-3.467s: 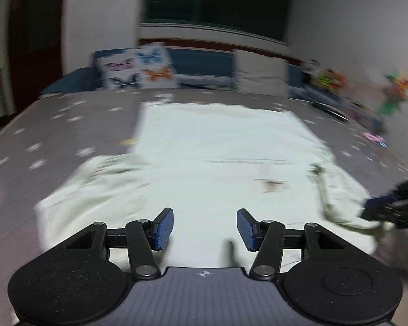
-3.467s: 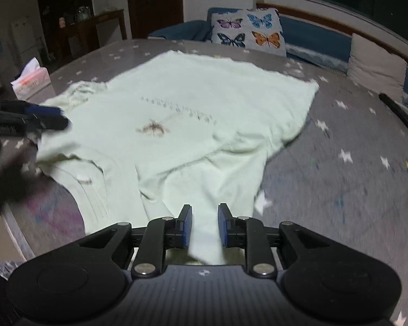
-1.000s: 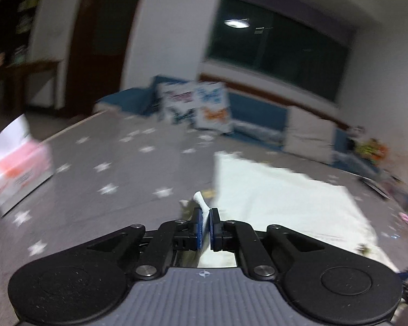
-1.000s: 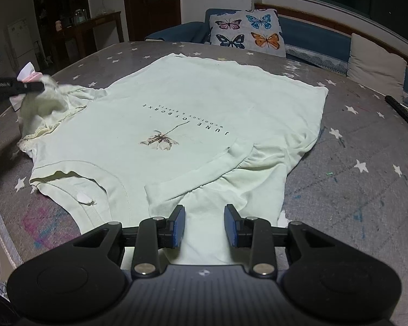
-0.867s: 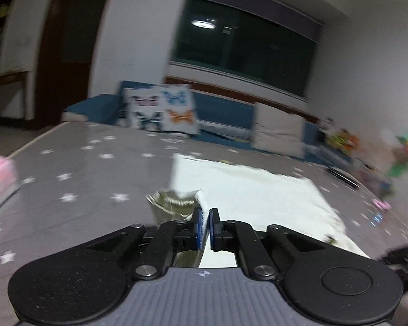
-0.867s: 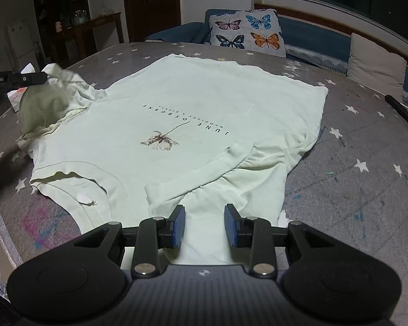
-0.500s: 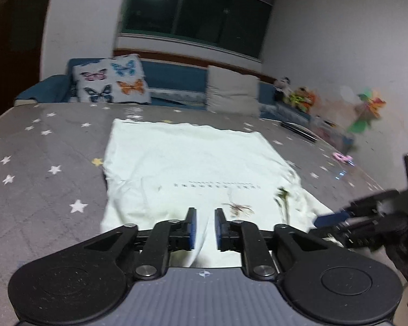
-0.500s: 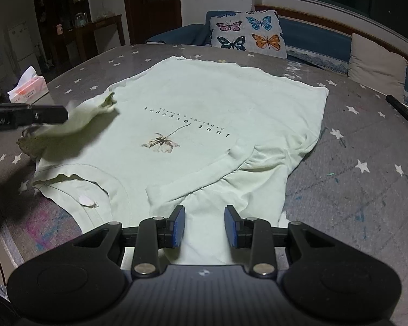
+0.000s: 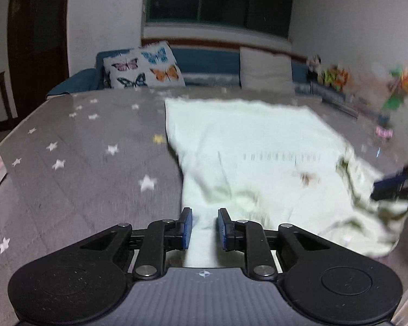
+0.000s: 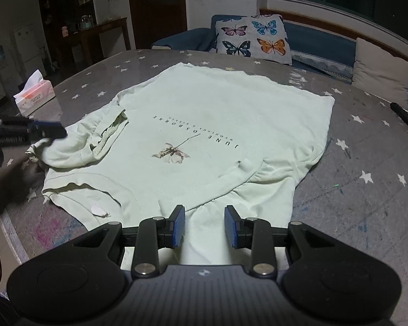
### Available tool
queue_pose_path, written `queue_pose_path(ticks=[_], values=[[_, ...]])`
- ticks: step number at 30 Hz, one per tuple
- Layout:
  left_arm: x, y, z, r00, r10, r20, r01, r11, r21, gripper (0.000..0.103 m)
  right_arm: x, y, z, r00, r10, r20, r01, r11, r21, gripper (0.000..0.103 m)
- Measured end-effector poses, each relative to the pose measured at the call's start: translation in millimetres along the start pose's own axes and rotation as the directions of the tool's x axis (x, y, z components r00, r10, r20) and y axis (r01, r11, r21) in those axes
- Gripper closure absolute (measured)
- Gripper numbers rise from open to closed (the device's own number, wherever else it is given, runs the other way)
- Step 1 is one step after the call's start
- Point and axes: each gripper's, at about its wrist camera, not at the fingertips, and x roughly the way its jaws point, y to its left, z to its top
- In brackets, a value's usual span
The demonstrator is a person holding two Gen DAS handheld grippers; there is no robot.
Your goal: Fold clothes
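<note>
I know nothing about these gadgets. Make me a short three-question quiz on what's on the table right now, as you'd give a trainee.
1. True or false: the left sleeve of the pale green T-shirt is folded in over the shirt's front.
2. What stands on the table near its far left edge in the right wrist view? A) a kettle B) a tissue box C) a shoe
3. Fill in: the cushion on the sofa behind the table is printed with ____.

Key: 1 true; 2 B, the tissue box; 3 butterflies.
</note>
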Motion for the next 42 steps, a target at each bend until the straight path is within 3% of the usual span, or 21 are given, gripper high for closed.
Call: queue_pose_path(ticks=[4, 10, 17, 21, 26, 29, 31, 38, 42], values=[[-2.2, 1.3, -3.6, 1.000, -0.002, 0.004, 0.001, 1.000, 0.011, 0.079, -0.3, 4.3, 4.3, 1.000, 0.005, -0.008, -0.006, 1.000, -0.024, 0.071], [-12.4, -2.3, 7.3, 0.997, -0.030, 0.068, 0.031, 0.999, -0.013, 0.079, 3.0, 20.2, 33.3, 0.994, 0.105, 0.015, -0.104, 0.994, -0.046, 0.073], [-13.2, -0.8, 3.0, 0.997, -0.055, 0.062, 0.057, 0.998, -0.022, 0.079, 32.8, 73.9, 68.6, 0.963, 0.268, -0.012, -0.267, 0.953, -0.144, 0.080], [-14.9, 4.5, -0.3, 0.997, -0.054, 0.062, 0.056, 0.998, -0.039, 0.079, 57.6, 104.8, 78.6, 0.948, 0.314, -0.051, -0.318, 0.931, -0.180, 0.080], [-17.5, 10.4, -1.5, 0.996, -0.056, 0.069, 0.060, 0.997, -0.050, 0.079, 84.8, 122.4, 81.0, 0.944, 0.313, -0.101, -0.327, 0.926, -0.189, 0.082], [-16.5, 10.5, -1.6, 0.996, -0.054, 0.072, 0.057, 0.997, -0.048, 0.079, 90.2, 125.4, 77.6, 0.941, 0.317, -0.122, -0.335, 0.926, -0.177, 0.088], [-14.6, 10.6, -1.5, 0.996, -0.055, 0.072, 0.059, 0.997, -0.052, 0.078, 89.8, 128.4, 75.0, 0.947, 0.296, -0.121, -0.315, 0.929, -0.192, 0.098], [-11.7, 8.2, -1.0, 0.996, -0.059, 0.073, 0.061, 0.998, -0.029, 0.077, 63.3, 121.3, 77.2, 0.954, 0.297, -0.043, -0.300, 0.943, -0.145, 0.100], [-9.8, 7.6, -1.3, 0.996, -0.059, 0.068, 0.060, 0.998, -0.021, 0.077, 62.3, 118.5, 70.3, 0.960, 0.273, -0.067, -0.280, 0.949, -0.143, 0.100]])
